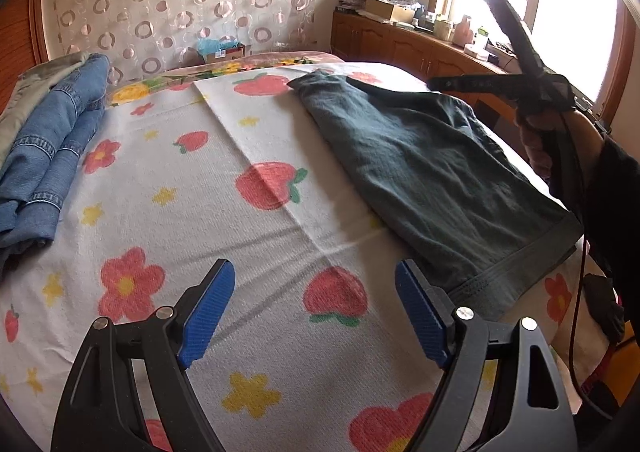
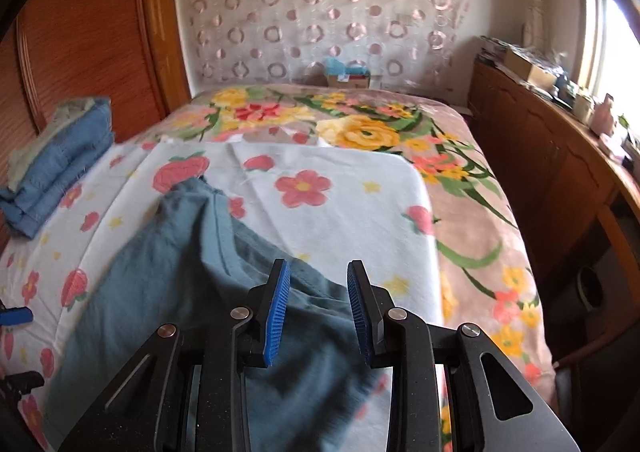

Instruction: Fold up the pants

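Dark teal pants (image 1: 432, 180) lie flat and folded lengthwise on the strawberry-print blanket (image 1: 240, 188), waistband toward me at the right. My left gripper (image 1: 316, 292) is open and empty, hovering over the blanket just left of the waistband (image 1: 516, 276). In the right wrist view the pants (image 2: 192, 260) stretch away under my right gripper (image 2: 318, 300), which is open above the cloth and holds nothing. The right gripper also shows in the left wrist view (image 1: 464, 40), raised at the far right with its jaws spread.
Folded blue jeans (image 1: 52, 148) and a light garment are stacked at the bed's left edge. A floral quilt (image 2: 460, 180) covers the bed's far and right side. A wooden cabinet (image 2: 552, 172) with clutter stands at the right under the window. A wooden wardrobe (image 2: 80, 36) stands left.
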The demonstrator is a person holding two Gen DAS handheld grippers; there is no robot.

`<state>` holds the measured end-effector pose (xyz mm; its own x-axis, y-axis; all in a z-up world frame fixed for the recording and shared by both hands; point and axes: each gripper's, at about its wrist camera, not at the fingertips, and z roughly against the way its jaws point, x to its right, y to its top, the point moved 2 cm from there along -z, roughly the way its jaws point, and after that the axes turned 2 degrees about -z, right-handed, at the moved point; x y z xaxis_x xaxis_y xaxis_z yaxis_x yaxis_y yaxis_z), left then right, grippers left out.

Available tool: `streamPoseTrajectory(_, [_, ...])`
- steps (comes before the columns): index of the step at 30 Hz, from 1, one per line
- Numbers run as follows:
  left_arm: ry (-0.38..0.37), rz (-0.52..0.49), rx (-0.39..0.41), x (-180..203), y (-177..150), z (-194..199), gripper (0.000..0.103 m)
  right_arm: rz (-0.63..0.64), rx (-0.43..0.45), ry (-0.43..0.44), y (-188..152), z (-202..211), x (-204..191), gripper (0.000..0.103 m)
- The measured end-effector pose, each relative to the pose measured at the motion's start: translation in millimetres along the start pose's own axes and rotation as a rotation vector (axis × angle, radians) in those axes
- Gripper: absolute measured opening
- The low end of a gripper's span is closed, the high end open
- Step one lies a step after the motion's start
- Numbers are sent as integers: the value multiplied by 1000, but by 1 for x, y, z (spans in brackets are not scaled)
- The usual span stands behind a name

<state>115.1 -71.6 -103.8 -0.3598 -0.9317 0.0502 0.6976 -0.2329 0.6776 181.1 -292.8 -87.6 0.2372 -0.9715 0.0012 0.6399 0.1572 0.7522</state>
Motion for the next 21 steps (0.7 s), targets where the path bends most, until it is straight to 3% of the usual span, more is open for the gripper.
streamPoseTrajectory(8, [-2,-37,19,6,14,5,83,72,-62,16,-23,5,-6,31])
streamPoseTrajectory(14, [-24,-57,38,18,45,-4,83,71,-51,23,-19,12,6,31])
streamPoseTrajectory(21, [-34,-80,1,30,45,-24,83,107,-37,76,-26,13,-6,31])
